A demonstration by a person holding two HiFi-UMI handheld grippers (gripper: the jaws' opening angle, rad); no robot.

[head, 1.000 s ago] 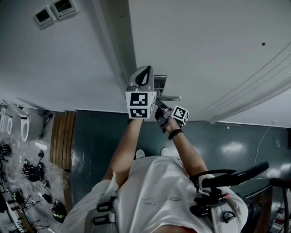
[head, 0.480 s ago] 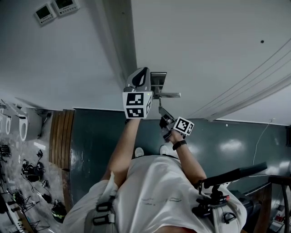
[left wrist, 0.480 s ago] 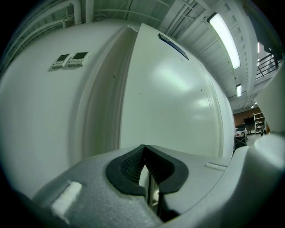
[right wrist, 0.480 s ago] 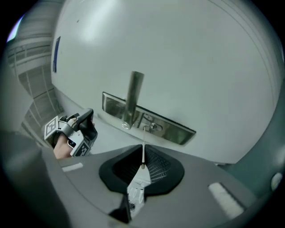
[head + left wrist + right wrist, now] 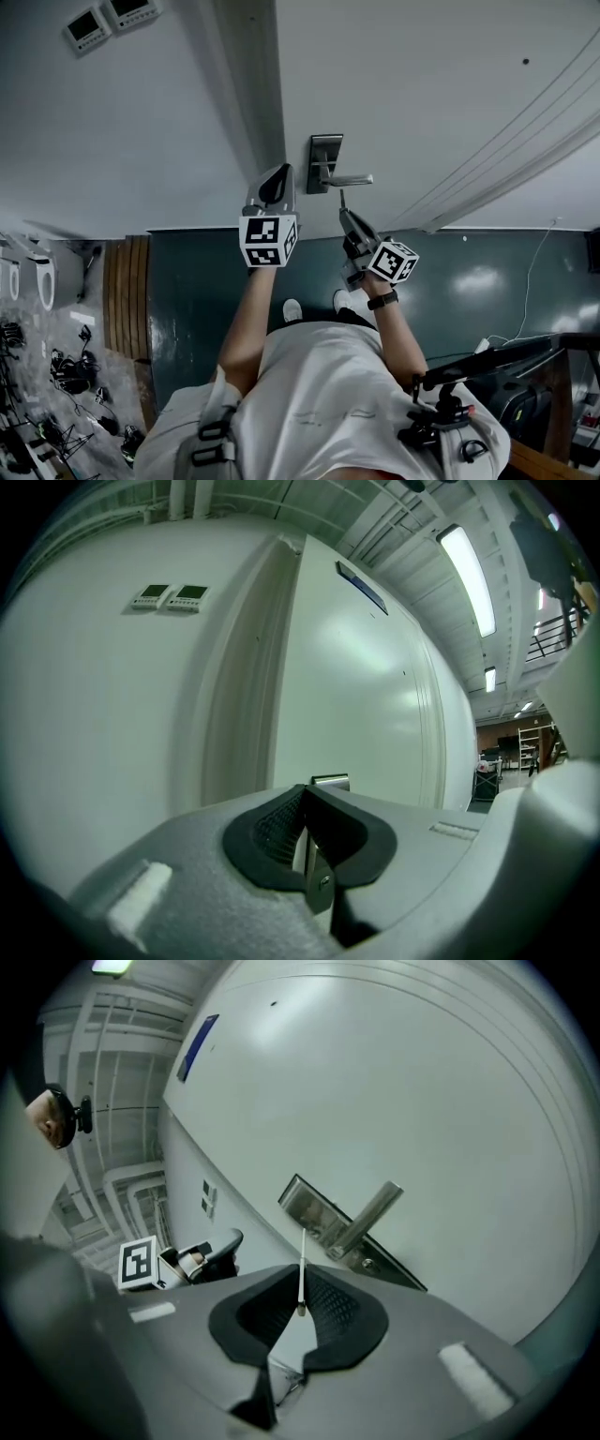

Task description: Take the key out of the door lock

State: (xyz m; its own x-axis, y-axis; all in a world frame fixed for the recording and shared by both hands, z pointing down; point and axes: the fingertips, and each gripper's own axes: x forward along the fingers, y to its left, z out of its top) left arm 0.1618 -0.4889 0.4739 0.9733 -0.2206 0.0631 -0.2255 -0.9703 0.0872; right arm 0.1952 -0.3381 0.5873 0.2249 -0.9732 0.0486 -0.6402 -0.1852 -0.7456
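**Head view.** The right gripper (image 5: 345, 216) has its jaws pinching the key (image 5: 341, 199), whose blade sticks out toward the door (image 5: 422, 94). The key is clear of the lock. It lies at 5 o'clock from the lock plate (image 5: 323, 150), just below the handle (image 5: 352, 179), and touches neither. The left gripper (image 5: 277, 176) sits at 8 o'clock from the plate, near the door. Two wall panels (image 5: 108, 23) lie at 10 o'clock from the plate, well apart from it.

**Right gripper view.** The key shows edge-on as a thin strip rising from between the jaws. Its tip overlaps the plate's lower edge in this view.

**Left gripper view.** The jaws are pressed together with nothing between them. The top of the plate shows just above them at 12 o'clock.
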